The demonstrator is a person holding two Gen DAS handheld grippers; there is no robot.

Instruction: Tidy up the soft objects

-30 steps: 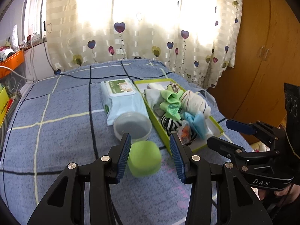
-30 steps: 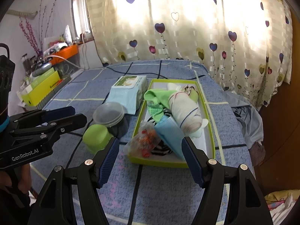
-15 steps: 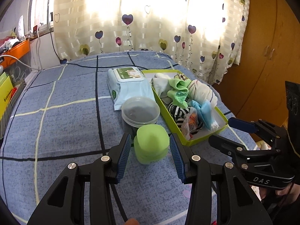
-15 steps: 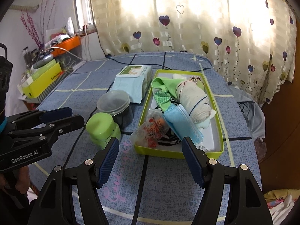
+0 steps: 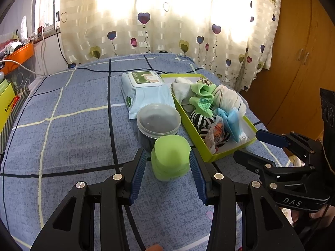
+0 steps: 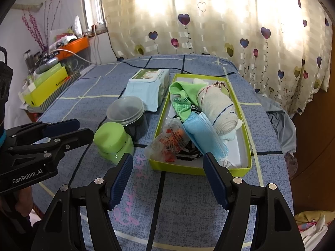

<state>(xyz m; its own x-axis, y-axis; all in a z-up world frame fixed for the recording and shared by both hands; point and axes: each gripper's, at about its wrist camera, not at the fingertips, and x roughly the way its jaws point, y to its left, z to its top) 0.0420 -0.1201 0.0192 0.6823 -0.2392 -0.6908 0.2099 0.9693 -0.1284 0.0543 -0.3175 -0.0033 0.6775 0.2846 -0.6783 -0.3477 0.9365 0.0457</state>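
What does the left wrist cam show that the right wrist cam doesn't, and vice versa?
Left wrist only: the wooden wardrobe, and the green container sitting between the open left gripper fingers.
Right wrist only: purple branches by the window, grey cloth off the bed edge, and the open, empty right gripper aimed at the tray's near end.
Both: yellow-green tray of soft items, wipes pack, clear-lidded jar, heart curtain.

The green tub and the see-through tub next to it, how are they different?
The green tub is solid green with a squarish lid; the see-through tub is round, with dark stuff inside. The green tub sits nearer, between the left gripper's open jaws; the see-through tub stands behind it. Both stand upright, lids on, beside the yellow-green box.
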